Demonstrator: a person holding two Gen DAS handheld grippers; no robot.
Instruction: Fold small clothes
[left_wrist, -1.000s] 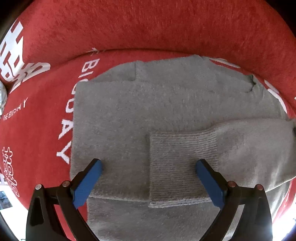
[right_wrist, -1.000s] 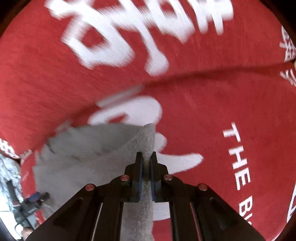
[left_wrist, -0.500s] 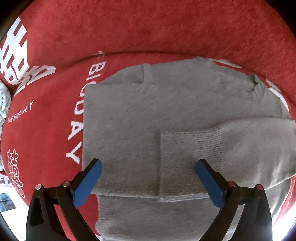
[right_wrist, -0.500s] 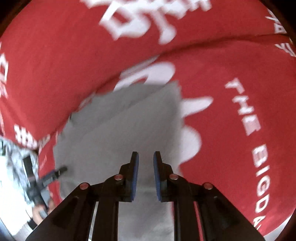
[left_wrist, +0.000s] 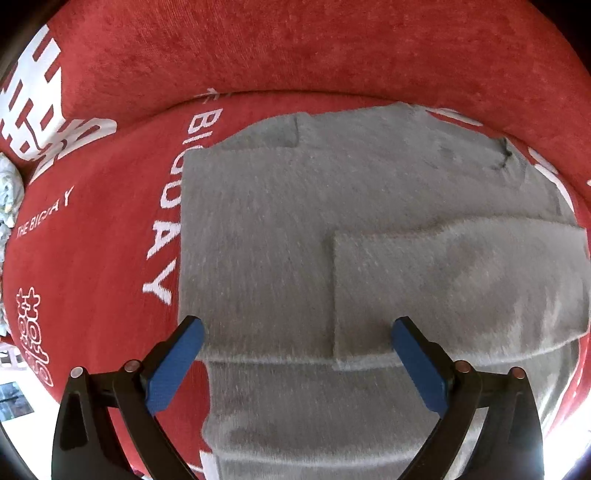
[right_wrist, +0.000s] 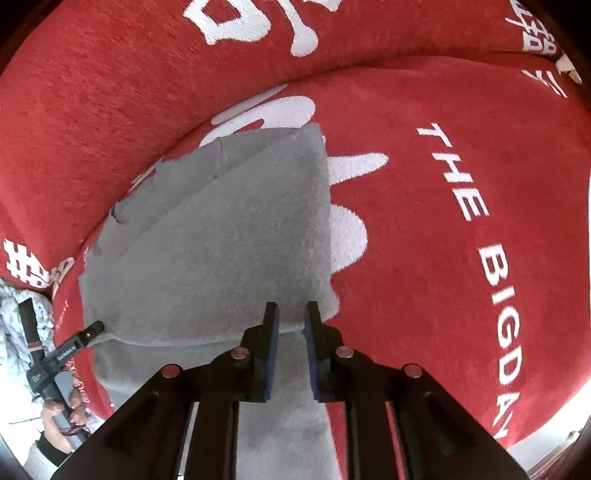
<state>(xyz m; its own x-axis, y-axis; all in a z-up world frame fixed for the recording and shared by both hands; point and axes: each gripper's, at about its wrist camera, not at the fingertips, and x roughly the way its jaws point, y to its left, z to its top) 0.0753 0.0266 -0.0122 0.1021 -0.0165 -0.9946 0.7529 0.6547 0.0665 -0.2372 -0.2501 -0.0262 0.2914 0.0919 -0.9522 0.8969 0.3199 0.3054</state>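
Red lettered blanket (left_wrist: 92, 258) carries my grey sweater (left_wrist: 258, 240), both sleeves folded across its body, lengthwise fold seemingly remaining; my left hand-held gripper (left_wrist: 295, 328) gapes wide, my right hand-held gripper (right_wrist: 291, 314) narrowly parted, both empty above its hem.

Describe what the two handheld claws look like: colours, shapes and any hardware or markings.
Both are black, angular two-finger tools. The left claw has splayed black arms faced with flat blue pads and small round metal fasteners at the joints. The right claw has the same black frame with narrow blue-lined fingers and four coppery round fasteners. In the right wrist view the left tool carries small white lettering, too small to read.
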